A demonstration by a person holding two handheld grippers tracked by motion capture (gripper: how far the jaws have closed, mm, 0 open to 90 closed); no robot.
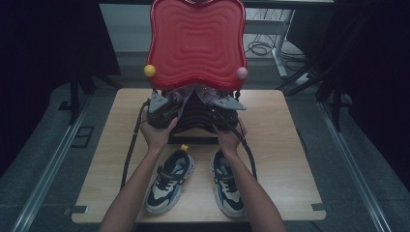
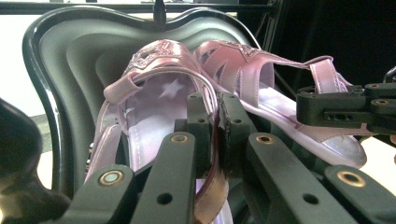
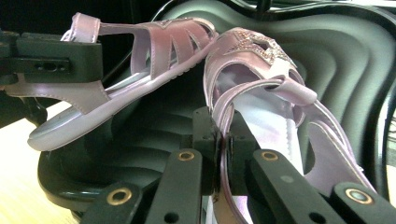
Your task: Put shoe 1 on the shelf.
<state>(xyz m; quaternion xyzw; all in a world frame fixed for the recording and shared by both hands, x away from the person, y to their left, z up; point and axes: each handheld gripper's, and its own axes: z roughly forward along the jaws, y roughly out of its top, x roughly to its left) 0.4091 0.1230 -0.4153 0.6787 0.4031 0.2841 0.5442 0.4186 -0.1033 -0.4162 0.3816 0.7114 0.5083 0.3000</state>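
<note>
The left gripper point(image 2: 212, 116) clamps one pink sandal's point(image 2: 154, 93) side strap; the right gripper point(image 3: 219, 135) pinches the other pink sandal point(image 3: 261, 88) likewise, both held over the open black case point(image 3: 327, 51) behind two sneakers point(image 1: 170, 181)

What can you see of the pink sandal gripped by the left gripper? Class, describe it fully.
The pink sandal looks like glossy, pearly synthetic leather, with a glittery star-shaped piece over the toe, a heel strap and a pale insole printed with a white star. It is tilted, toe pointing away towards the back of the dark ridged case, inside which it sits. The left gripper is shut on its side edge near the heel. Beside it, apparently touching, lies its matching second sandal.
</note>
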